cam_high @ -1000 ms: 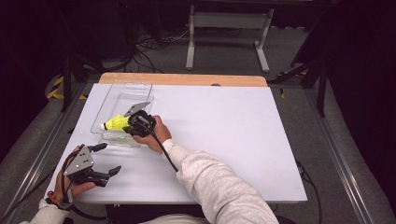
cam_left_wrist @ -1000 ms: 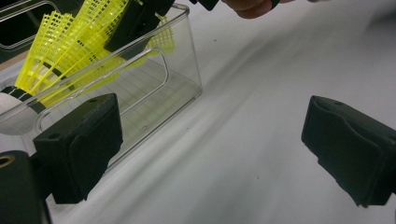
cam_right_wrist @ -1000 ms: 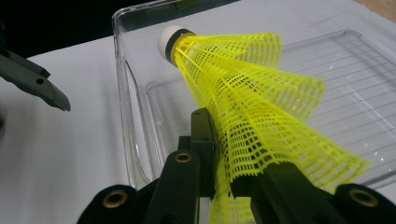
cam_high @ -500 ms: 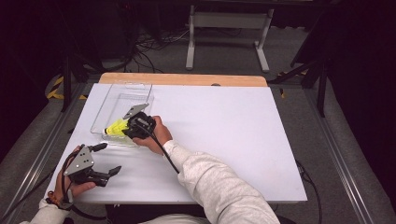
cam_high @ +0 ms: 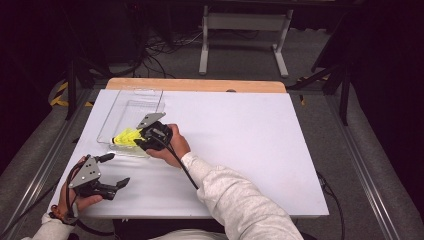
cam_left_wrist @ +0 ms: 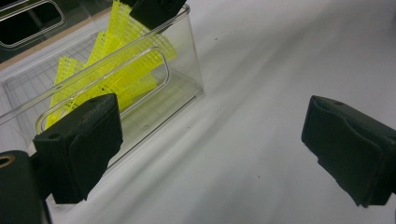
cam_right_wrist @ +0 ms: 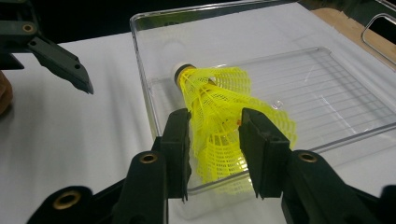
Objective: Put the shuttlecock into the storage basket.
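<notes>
A yellow shuttlecock [cam_right_wrist: 215, 93] with a white cork lies in the near end of a clear plastic bin [cam_right_wrist: 327, 84]. Its mesh skirt leans over the bin's front wall. My right gripper [cam_right_wrist: 215, 116] reaches over that wall, and its jaws have just been opening; they now stand open on either side of the skirt. In the high view the shuttlecock [cam_high: 126, 137] is just left of the right gripper [cam_high: 141, 138]. My left gripper [cam_high: 117, 169] rests open on the white table near the front left corner, holding nothing. The left gripper view looks along its jaws at the bin [cam_left_wrist: 187, 70] and the shuttlecock [cam_left_wrist: 116, 70].
The white table top [cam_high: 250, 140] stretches wide to the right of the bin. A wooden strip [cam_high: 200, 85] runs along its far edge. Metal rails flank the table on both sides. A cable [cam_high: 182, 167] trails from the right gripper along the sleeve.
The right gripper's jaws have parted around the shuttlecock, which has settled slightly lower into the bin. The left gripper has stayed where it was.
</notes>
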Demonstrator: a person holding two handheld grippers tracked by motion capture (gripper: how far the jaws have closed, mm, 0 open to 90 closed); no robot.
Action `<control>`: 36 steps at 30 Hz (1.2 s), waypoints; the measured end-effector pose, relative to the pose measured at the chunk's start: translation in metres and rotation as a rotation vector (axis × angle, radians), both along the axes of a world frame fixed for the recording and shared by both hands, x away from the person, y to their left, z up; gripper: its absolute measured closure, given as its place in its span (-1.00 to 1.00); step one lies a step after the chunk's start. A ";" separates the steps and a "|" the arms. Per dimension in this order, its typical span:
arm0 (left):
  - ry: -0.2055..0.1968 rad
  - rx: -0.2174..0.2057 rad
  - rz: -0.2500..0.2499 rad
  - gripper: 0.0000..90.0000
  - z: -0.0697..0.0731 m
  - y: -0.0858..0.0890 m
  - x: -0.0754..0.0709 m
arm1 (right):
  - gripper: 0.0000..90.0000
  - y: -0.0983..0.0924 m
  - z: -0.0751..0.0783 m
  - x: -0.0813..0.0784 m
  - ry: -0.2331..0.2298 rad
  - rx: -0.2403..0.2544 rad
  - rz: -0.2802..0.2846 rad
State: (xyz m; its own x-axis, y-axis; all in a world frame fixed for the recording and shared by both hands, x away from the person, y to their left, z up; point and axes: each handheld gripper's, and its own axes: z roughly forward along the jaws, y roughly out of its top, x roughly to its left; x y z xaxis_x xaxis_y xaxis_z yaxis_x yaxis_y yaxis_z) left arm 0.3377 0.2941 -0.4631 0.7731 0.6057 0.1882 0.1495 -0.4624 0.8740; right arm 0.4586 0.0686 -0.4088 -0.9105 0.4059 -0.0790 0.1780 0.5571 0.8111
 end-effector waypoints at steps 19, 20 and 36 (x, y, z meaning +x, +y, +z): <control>-0.002 0.009 0.004 -0.86 0.000 0.000 0.000 | 0.34 -0.025 0.010 -0.007 -0.065 0.025 -0.009; 0.000 0.012 0.003 -0.86 0.000 0.000 0.000 | 0.33 -0.026 0.010 -0.007 -0.068 0.027 -0.011; -0.001 0.014 0.006 -0.86 -0.001 -0.001 0.000 | 0.23 -0.055 0.015 -0.017 -0.133 0.029 -0.034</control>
